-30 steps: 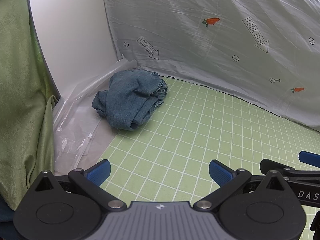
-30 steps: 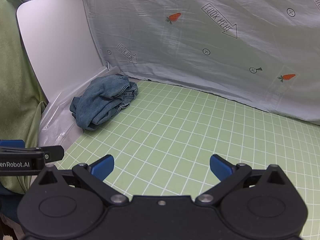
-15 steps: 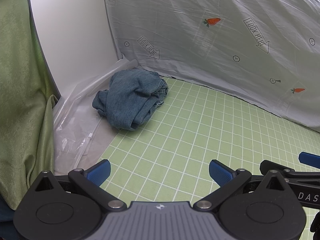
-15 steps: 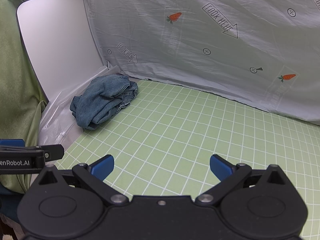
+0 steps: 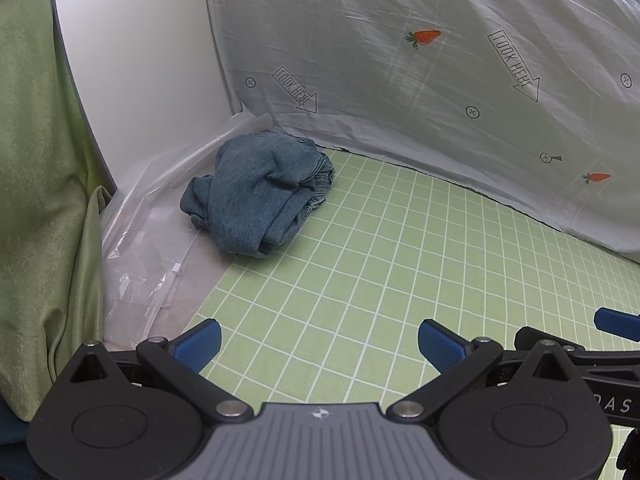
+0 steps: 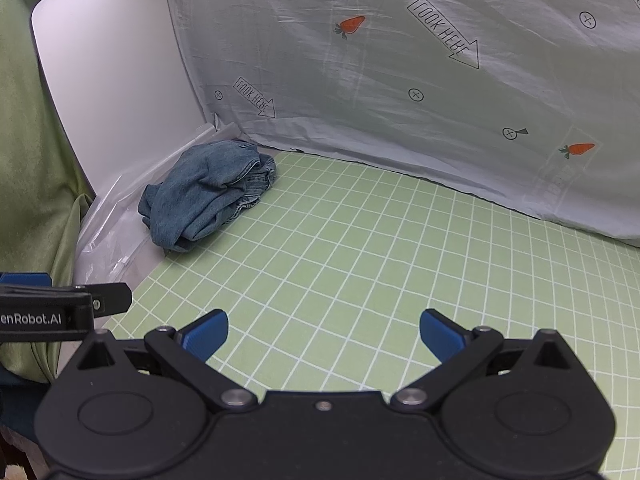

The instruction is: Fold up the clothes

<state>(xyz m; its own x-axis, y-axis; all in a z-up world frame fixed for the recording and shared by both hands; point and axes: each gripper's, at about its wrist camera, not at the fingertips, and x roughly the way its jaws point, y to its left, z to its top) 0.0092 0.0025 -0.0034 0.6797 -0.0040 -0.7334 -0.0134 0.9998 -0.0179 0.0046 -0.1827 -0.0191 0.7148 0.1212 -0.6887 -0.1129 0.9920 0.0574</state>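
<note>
A crumpled blue denim garment (image 5: pixel 260 196) lies bunched in the far left corner of the green grid mat (image 5: pixel 380 264), partly on clear plastic. In the right wrist view the same denim garment (image 6: pixel 208 192) sits far ahead to the left on the grid mat (image 6: pixel 380 260). My left gripper (image 5: pixel 318 346) hovers over the mat's near edge, open, nothing between its blue pads. My right gripper (image 6: pixel 324 334) is also open and empty, well short of the garment. Each gripper's side shows at the edge of the other's view.
A white board (image 5: pixel 140 60) stands at the left behind the garment. A pale sheet with carrot prints (image 5: pixel 420 60) hangs along the back. Clear plastic film (image 5: pixel 148 264) lies at the mat's left edge, and green fabric (image 5: pixel 40 180) drapes further left.
</note>
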